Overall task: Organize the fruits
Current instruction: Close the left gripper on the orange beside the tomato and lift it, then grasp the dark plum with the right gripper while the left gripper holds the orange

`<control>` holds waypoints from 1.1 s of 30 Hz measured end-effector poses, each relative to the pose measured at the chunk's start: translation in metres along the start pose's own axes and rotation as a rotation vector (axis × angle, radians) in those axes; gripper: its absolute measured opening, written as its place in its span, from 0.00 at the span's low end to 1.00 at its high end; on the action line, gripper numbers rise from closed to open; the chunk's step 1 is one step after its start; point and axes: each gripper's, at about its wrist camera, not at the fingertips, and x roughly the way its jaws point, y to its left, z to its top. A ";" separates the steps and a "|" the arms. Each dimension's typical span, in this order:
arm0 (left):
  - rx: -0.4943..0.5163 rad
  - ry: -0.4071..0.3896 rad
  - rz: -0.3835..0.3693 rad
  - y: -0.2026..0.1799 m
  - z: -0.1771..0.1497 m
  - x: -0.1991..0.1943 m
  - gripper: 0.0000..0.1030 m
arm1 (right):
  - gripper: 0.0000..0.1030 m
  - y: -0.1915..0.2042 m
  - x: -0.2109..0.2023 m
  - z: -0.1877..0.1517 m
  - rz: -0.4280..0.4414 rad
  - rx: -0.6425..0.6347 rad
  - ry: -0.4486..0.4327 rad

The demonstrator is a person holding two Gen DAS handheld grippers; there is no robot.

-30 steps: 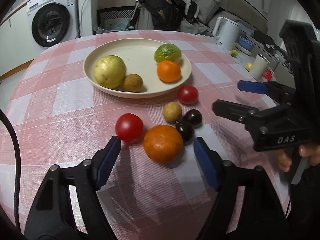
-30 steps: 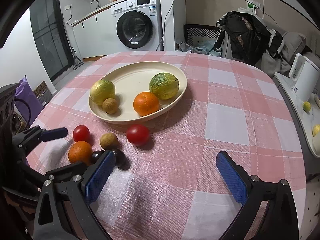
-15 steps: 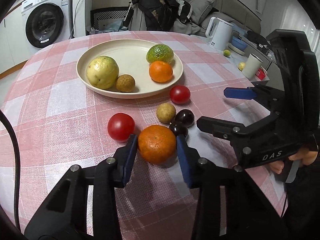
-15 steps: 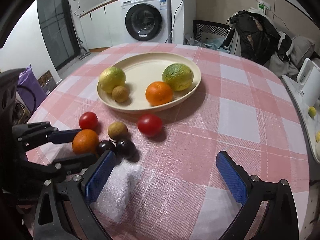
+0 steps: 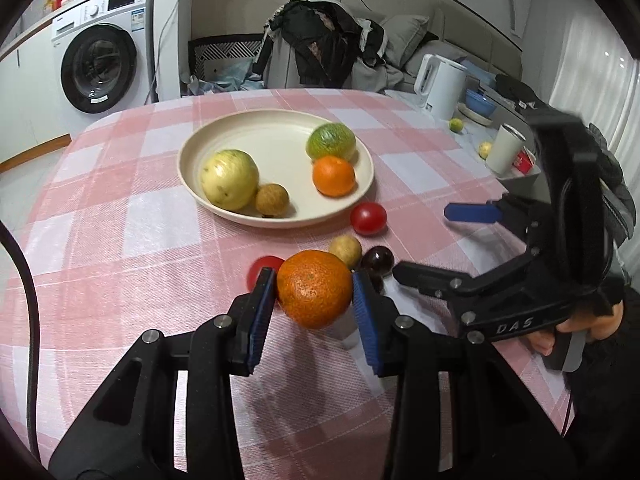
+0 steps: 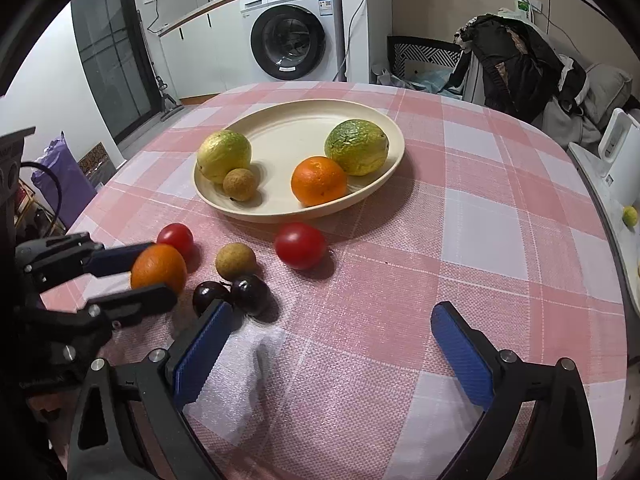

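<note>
Clamping my left claw (image 5: 314,294) on the round orange mandarin (image 5: 314,289), I am holding it just above the pink checked tablecloth (image 5: 120,264), near the cream plate (image 5: 276,118); my right claw (image 6: 332,352) is gaping wide, empty.

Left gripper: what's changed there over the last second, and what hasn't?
The left gripper closed from wide open onto the loose orange and has begun lifting it off the tablecloth. The right gripper stays open, and the plate and other fruit are unmoved.
</note>
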 end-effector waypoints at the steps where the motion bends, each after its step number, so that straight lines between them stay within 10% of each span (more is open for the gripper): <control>1: -0.004 -0.004 0.002 0.002 0.001 -0.002 0.35 | 0.99 0.001 0.001 0.000 -0.005 -0.003 0.001; 33: -0.021 -0.024 0.024 0.012 0.003 -0.011 0.35 | 0.97 0.014 0.005 0.001 -0.108 -0.078 0.014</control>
